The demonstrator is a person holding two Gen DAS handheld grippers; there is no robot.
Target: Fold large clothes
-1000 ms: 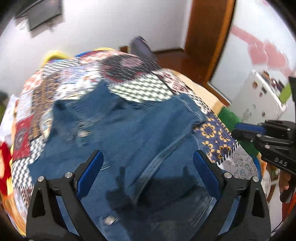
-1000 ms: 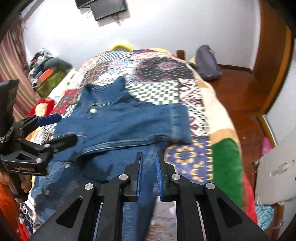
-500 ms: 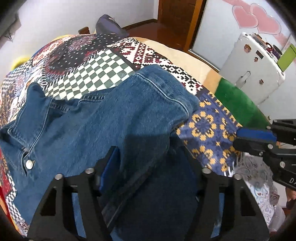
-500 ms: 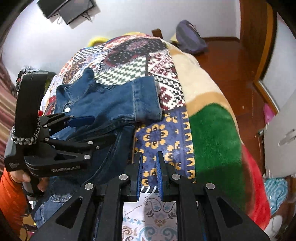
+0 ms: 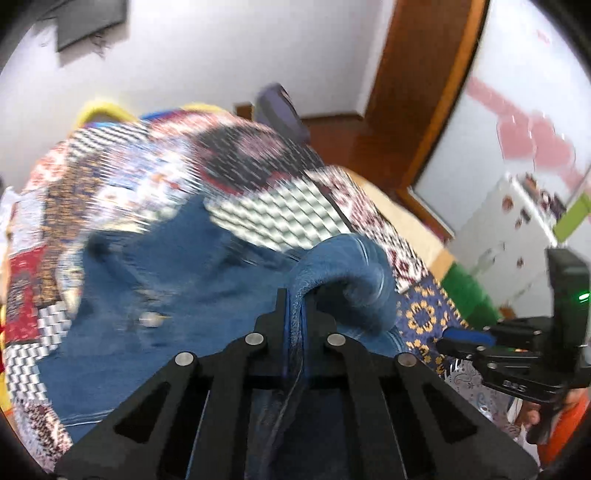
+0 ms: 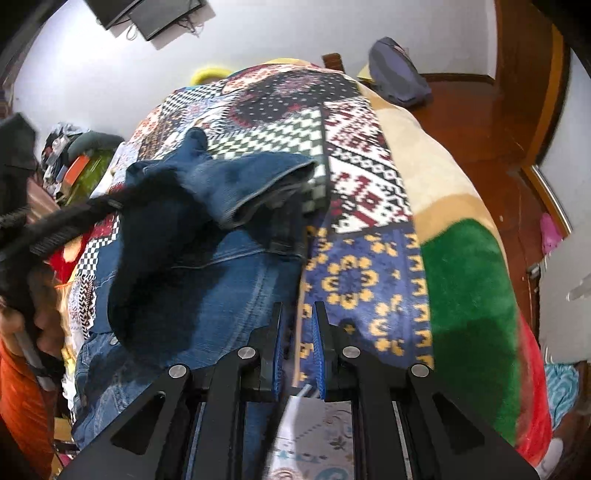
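Observation:
A blue denim jacket (image 5: 155,332) lies on a patchwork bedspread (image 5: 266,218). My left gripper (image 5: 294,295) is shut on a fold of the jacket's sleeve (image 5: 354,273) and holds it lifted, the cuff curling over. In the right wrist view the jacket (image 6: 229,280) spreads at the left with the raised sleeve (image 6: 255,181) above it. My right gripper (image 6: 297,308) is nearly shut with nothing between its pads, low over the jacket's right edge and the bedspread (image 6: 354,273). It also shows in the left wrist view (image 5: 465,338) at the right.
A purple bag (image 6: 399,74) sits at the bed's far end by a wooden floor. A white cabinet (image 5: 517,221) stands at the right. Clutter (image 6: 74,158) is piled at the bed's left. A wall screen (image 6: 155,14) hangs above.
My left gripper has closed from wide open onto the jacket sleeve and lifted it. My right gripper has stayed nearly shut and shifted over the jacket's right edge.

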